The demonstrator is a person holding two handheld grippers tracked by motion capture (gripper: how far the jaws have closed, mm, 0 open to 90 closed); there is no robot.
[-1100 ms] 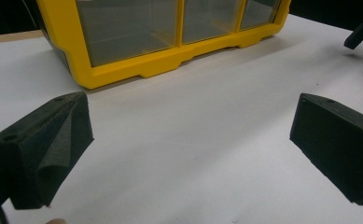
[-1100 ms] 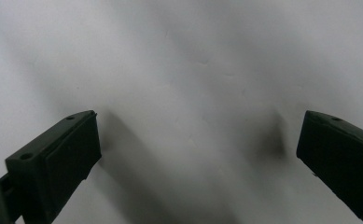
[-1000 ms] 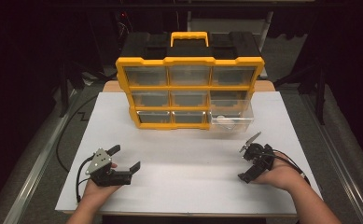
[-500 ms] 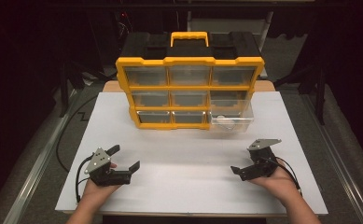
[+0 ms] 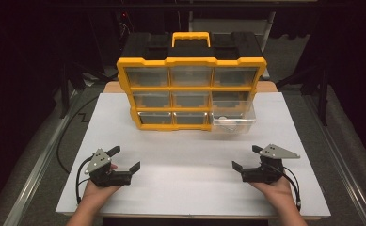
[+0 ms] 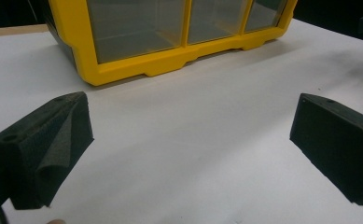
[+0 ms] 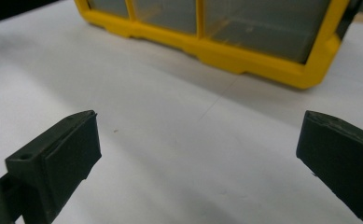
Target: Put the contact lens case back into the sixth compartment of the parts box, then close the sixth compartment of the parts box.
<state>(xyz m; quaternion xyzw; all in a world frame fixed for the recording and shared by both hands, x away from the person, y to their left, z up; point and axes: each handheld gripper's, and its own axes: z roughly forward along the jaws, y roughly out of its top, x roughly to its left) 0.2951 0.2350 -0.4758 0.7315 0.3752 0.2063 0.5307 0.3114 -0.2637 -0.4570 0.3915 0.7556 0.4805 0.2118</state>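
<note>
A yellow and black organiser (image 5: 191, 80) with clear drawers stands at the back middle of the white table (image 5: 185, 188). Its bottom right drawer (image 5: 239, 126) is pulled out, and a small pale thing (image 5: 226, 120) lies inside. My left gripper (image 5: 125, 157) rests near the front left, open and holding nothing. My right gripper (image 5: 245, 157) rests near the front right, also open and holding nothing. In the left gripper view the jaws of the left gripper (image 6: 191, 140) stand wide apart over bare table, facing the organiser (image 6: 170, 60). In the right gripper view the right gripper (image 7: 198, 154) is likewise wide open before the organiser (image 7: 244, 51).
A black cable (image 5: 72, 127) runs along the floor left of the table. Dark stands and frame legs (image 5: 319, 84) rise at the back on both sides. A broad stretch of white tabletop lies between the grippers and the organiser.
My right gripper has rolled level, its grey plate now on top, and has settled a little lower and nearer the front edge. The left gripper has stayed put.
</note>
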